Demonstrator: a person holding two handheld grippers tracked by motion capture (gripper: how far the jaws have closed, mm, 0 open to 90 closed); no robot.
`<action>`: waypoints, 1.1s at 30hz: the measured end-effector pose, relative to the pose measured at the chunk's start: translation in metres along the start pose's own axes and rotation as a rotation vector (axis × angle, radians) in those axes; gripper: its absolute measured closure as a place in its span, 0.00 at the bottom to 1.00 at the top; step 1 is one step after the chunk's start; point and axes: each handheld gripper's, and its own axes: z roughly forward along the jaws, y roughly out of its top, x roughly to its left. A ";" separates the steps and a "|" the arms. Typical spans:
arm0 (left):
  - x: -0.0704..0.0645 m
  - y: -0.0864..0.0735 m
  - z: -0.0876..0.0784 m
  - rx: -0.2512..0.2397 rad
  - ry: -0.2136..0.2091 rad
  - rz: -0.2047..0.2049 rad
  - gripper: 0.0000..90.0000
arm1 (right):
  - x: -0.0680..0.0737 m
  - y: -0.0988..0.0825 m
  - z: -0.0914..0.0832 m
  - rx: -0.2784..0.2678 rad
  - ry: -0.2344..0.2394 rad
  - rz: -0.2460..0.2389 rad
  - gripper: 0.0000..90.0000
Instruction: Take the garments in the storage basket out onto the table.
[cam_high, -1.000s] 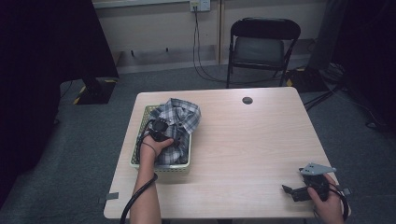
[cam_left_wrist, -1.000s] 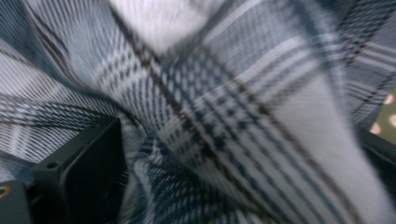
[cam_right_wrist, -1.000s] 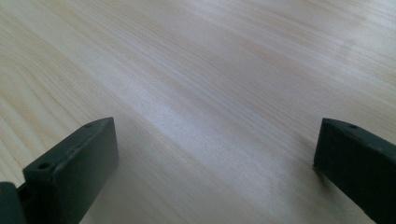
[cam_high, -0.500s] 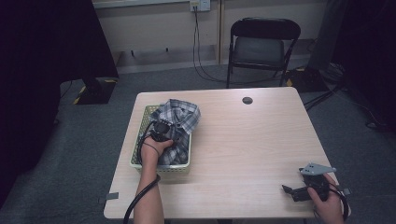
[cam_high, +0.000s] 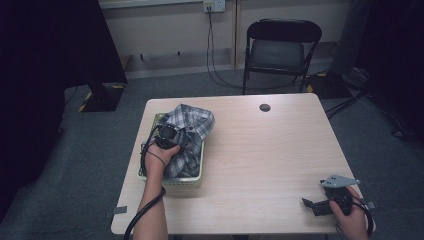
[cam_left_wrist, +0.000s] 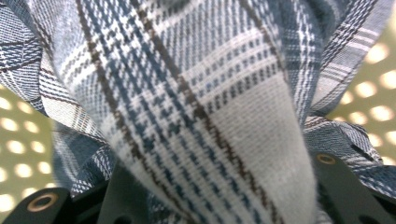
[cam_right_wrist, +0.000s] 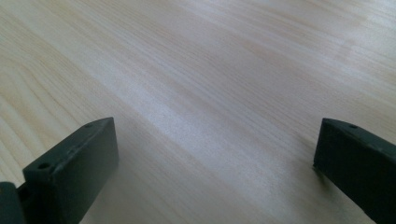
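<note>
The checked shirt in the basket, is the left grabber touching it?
Touching. In the left gripper view the checked shirt bunches between the left gripper, whose jaws have just closed on it; the high view shows it over the basket.

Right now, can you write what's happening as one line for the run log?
left gripper: shut on plaid shirt, jaws just closed | shirt: in basket | right gripper: open, over bare table

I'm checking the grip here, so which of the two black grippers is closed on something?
The left gripper, over the pale perforated basket: its jaws have just closed on the blue plaid shirt. The right gripper rests open on the wooden table.
</note>
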 end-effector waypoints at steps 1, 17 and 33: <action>0.000 0.002 -0.005 -0.008 -0.001 0.005 0.60 | 0.000 0.000 0.000 0.000 0.000 0.000 0.00; -0.006 0.021 -0.056 -0.142 -0.039 -0.005 0.60 | 0.000 0.000 0.000 0.000 0.000 0.000 0.00; -0.034 0.046 -0.103 -0.240 -0.100 0.092 0.60 | 0.000 0.000 0.000 -0.001 0.000 0.001 0.00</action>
